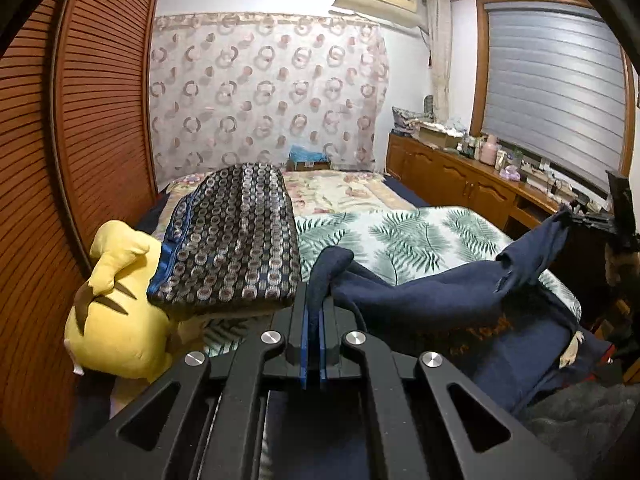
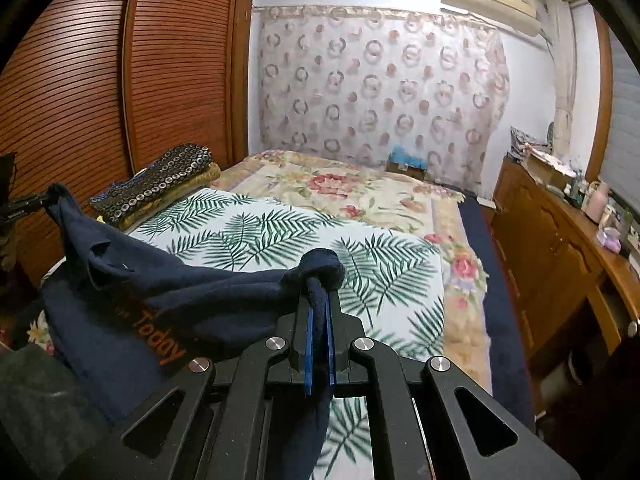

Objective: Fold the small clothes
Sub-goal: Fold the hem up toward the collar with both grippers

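A navy T-shirt (image 1: pixel 432 300) with orange lettering (image 2: pixel 160 340) hangs stretched between my two grippers, above a bed sheet printed with green palm leaves (image 2: pixel 280 236). My left gripper (image 1: pixel 315 294) is shut on a bunched edge of the shirt, and it shows at the far left of the right wrist view (image 2: pixel 30 202). My right gripper (image 2: pixel 320 300) is shut on another bunched edge of the same shirt. In the left wrist view it appears at the right (image 1: pixel 588 220), pinching the cloth. The shirt's lower part sags toward the bed.
A folded dark blanket with ring pattern (image 1: pixel 236 240) and a yellow plush toy (image 1: pixel 116 320) lie at the bed's left side, by the louvred wooden wardrobe (image 1: pixel 80 120). A floral bedspread (image 2: pixel 340 188) covers the far bed. A wooden sideboard (image 2: pixel 560 240) with bottles runs along the right.
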The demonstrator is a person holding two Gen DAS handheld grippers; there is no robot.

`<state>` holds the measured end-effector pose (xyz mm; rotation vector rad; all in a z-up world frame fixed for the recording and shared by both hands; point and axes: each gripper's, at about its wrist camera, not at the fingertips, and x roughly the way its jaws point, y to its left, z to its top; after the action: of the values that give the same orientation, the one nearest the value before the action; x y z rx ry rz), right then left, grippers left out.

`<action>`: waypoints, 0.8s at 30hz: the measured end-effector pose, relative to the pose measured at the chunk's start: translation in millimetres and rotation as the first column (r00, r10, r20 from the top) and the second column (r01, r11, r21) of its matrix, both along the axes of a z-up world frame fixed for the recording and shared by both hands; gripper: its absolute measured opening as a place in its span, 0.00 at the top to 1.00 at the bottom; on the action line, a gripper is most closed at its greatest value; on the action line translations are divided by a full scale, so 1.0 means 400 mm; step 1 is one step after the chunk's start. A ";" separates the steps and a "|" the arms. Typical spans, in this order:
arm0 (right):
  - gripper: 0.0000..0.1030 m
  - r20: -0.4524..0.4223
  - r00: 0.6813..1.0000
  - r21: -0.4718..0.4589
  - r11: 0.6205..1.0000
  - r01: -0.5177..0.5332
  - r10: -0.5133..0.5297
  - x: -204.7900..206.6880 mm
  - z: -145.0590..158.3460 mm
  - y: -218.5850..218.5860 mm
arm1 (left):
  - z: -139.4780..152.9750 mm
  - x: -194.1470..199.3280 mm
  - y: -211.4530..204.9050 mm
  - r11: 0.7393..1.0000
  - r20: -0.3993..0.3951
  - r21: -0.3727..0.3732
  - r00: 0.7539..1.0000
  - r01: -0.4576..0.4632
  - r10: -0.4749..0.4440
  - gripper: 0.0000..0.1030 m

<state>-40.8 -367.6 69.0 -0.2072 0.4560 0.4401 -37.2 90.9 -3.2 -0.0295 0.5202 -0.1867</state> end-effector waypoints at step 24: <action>0.91 -0.193 0.980 -0.077 0.996 0.037 -0.051 -0.034 -0.014 0.002 | -0.032 -0.017 0.015 0.998 -0.073 0.063 0.997 -0.030 0.035 0.54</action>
<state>-54.3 -366.9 63.6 -0.2249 0.6688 0.4021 -44.1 97.0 -15.9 0.0160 0.5985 -0.1382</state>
